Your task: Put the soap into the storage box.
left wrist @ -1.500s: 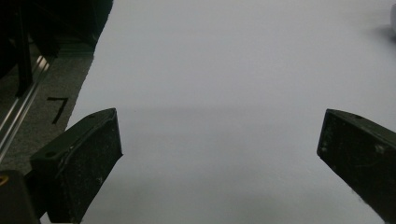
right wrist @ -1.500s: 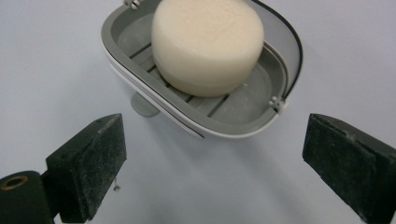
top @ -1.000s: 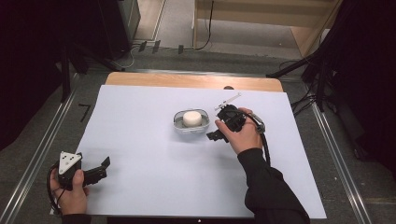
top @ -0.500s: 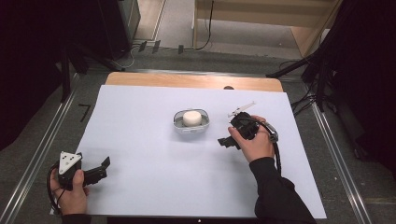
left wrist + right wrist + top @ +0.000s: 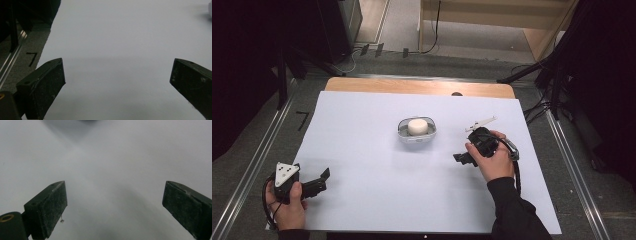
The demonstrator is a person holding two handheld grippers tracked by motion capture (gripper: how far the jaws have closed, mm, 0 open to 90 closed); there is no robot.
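A small grey bowl (image 5: 402,134) sits mid-table on the white sheet (image 5: 377,200), with a round white lump (image 5: 416,126) inside it. My right gripper (image 5: 462,156) rests to the bowl's right, a short gap away, pointing left. In the right gripper view, my right gripper (image 5: 113,205) is open with only bare sheet between the jaws. My left gripper (image 5: 321,181) lies near the front left corner, far from the bowl. The left gripper view shows my left gripper (image 5: 117,85) open wide over the sheet, holding nothing.
The sheet covers a wooden tabletop whose bare strip (image 5: 419,86) shows at the back. Metal rails run along the left (image 5: 252,165) and right (image 5: 572,170) sides. Cables and black stand legs (image 5: 532,70) lie on the floor beyond.
My right gripper has drawn away from the bowl, moving right and toward the person. The left gripper has stayed put.
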